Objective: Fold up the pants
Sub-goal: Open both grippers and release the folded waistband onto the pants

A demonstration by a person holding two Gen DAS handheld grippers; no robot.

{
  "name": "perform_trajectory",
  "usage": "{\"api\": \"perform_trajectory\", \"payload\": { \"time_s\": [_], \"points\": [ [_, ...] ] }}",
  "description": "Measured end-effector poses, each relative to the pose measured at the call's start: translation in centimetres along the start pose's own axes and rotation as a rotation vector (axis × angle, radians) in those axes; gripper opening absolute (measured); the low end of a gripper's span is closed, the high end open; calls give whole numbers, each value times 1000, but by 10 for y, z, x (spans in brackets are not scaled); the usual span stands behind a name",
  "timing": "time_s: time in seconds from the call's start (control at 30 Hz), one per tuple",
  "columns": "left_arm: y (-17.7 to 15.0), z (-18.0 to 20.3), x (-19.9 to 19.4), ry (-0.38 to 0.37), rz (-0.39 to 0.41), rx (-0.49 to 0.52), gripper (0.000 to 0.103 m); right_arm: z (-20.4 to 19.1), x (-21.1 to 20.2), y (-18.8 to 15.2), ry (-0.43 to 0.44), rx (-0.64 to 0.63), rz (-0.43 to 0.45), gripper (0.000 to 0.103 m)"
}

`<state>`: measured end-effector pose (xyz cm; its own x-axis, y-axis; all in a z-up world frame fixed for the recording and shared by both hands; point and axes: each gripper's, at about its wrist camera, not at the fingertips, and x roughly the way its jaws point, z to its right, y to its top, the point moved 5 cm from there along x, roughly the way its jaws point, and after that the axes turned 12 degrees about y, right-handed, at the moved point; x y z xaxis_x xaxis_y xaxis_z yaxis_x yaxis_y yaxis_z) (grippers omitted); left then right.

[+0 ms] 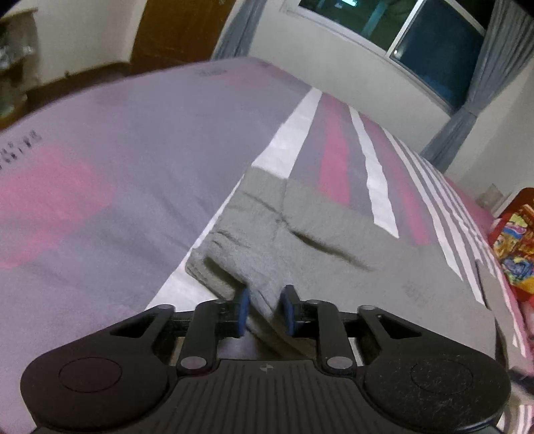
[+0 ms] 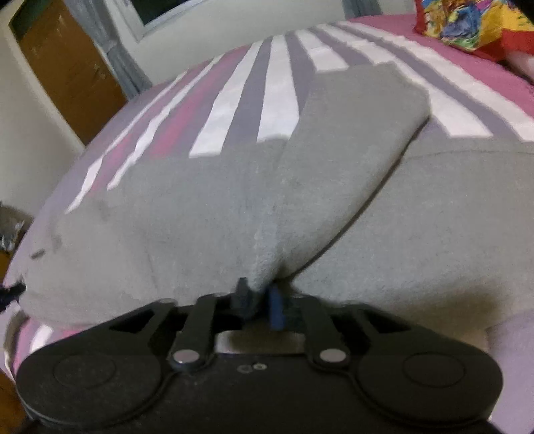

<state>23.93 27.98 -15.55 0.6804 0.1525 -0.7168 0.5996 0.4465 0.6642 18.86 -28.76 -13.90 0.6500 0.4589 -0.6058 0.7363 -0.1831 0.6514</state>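
Grey fleece pants (image 1: 283, 230) lie on a striped bed. In the left wrist view my left gripper (image 1: 265, 308) has its blue pads on either side of a lifted fold of the pants' near edge and is shut on it. In the right wrist view the pants (image 2: 200, 207) fill the middle, with one part folded over on top (image 2: 350, 133). My right gripper (image 2: 262, 300) is shut on a pinched ridge of the grey cloth. Its fingertips are half hidden by the fabric.
The bed cover (image 1: 116, 150) is grey with pink and white stripes (image 2: 233, 110). A bright printed cushion (image 1: 514, 253) lies at the bed's far side, also in the right wrist view (image 2: 467, 23). A window with curtains (image 1: 434, 50) and a brown door (image 2: 66, 70) stand beyond.
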Motion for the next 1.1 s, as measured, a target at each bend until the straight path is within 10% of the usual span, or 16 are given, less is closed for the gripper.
{"api": "perform_trajectory", "payload": {
  "time_s": [0.07, 0.37, 0.43, 0.47, 0.73, 0.87, 1.1],
  "points": [
    [0, 4, -6, 26, 18, 0, 66, 1, -17, 17, 4, -28, 86, 47],
    [-23, 24, 41, 129, -83, 51, 76, 4, 46, 48, -143, -108, -87, 46],
    [-20, 23, 39, 127, -87, 54, 76, 7, 53, 48, -184, -155, -124, 31],
    [-19, 21, 38, 123, -90, 61, 76, 8, 51, 48, -176, -155, -131, 4],
    [-21, 21, 39, 102, -87, 77, 76, 20, -58, 14, -132, -106, 7, 5],
    [-24, 23, 42, 98, -88, 76, 76, 66, -36, -16, -173, -30, -122, 19],
    [-26, 24, 43, 96, -89, 76, 76, 11, -45, 27, -177, -280, 1, 32]
  ]
}}
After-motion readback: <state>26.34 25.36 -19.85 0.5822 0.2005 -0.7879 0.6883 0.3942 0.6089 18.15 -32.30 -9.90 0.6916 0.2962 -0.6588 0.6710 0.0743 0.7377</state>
